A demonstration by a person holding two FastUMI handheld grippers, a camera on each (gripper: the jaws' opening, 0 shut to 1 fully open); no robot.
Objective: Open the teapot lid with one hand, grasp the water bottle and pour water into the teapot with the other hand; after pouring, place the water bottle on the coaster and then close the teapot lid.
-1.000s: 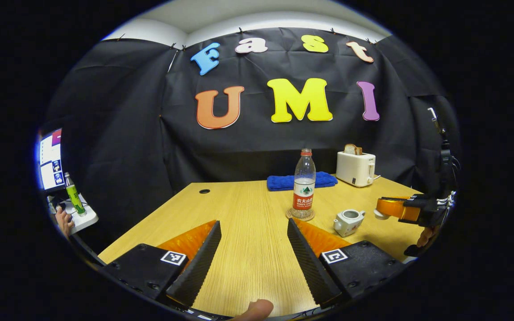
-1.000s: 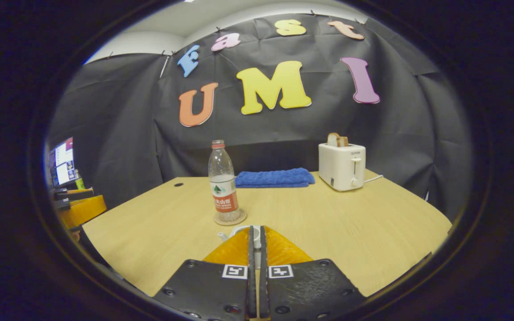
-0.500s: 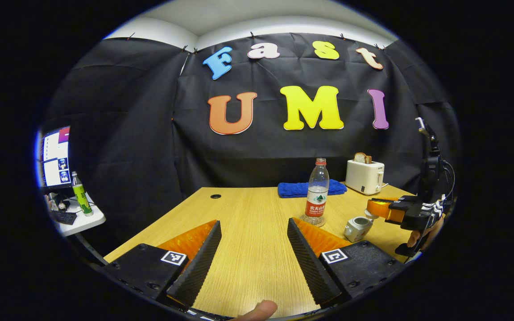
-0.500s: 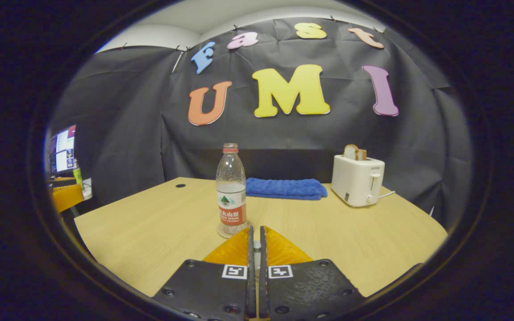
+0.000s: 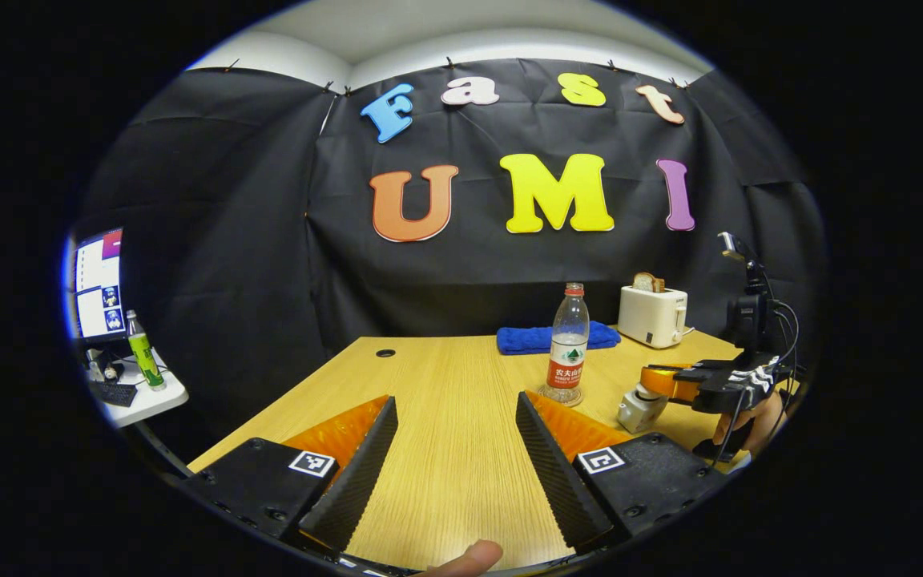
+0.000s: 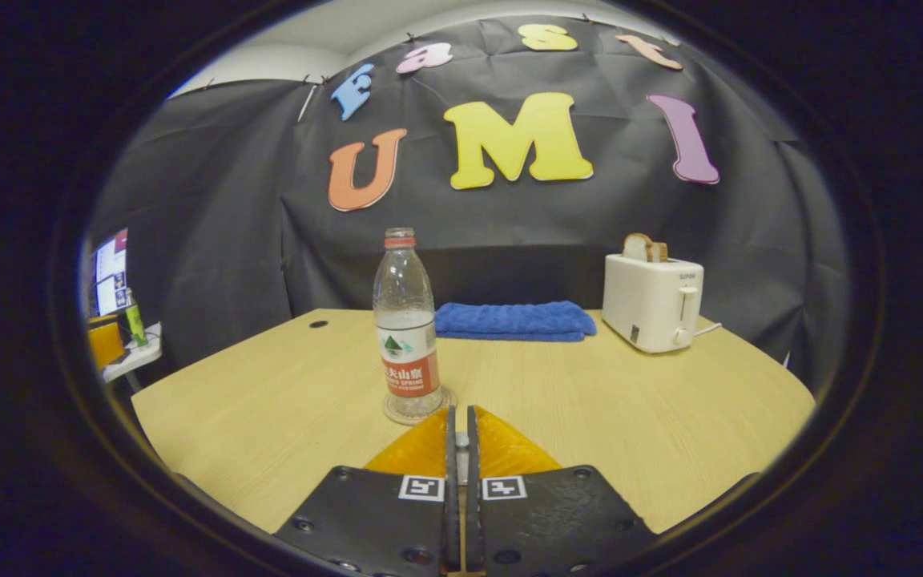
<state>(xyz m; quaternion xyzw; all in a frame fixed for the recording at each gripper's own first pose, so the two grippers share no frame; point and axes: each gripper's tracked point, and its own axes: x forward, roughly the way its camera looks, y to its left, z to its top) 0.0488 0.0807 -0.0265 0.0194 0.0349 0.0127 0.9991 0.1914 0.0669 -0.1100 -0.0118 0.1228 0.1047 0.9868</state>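
The right gripper (image 6: 458, 421) has its two fingers pressed almost together, with something small and pale glimpsed in the slit between them; seen from the left gripper view, this same gripper (image 5: 647, 383) sits right on top of the small white ceramic teapot (image 5: 636, 407), so it is probably pinching the lid knob, though the lid itself cannot be made out. The left gripper (image 5: 455, 449) is spread wide and empty, hovering low over the light wooden table (image 5: 445, 377), well back from the teapot.

Just beside the teapot, a little farther toward the wall, the clear plastic water bottle with a red cap and red label (image 6: 406, 320) stands upright on the round woven coaster (image 6: 417, 410). Beyond the teapot toward the wall lie a folded blue towel (image 6: 514, 319) and a white toaster holding bread (image 6: 652, 303).

Judging from this, pouring is done and the bottle returned; the step in hand is closing the teapot. The next move calls for seating the lid squarely, then easing the fingers apart and lifting straight up so the teapot is not dragged.
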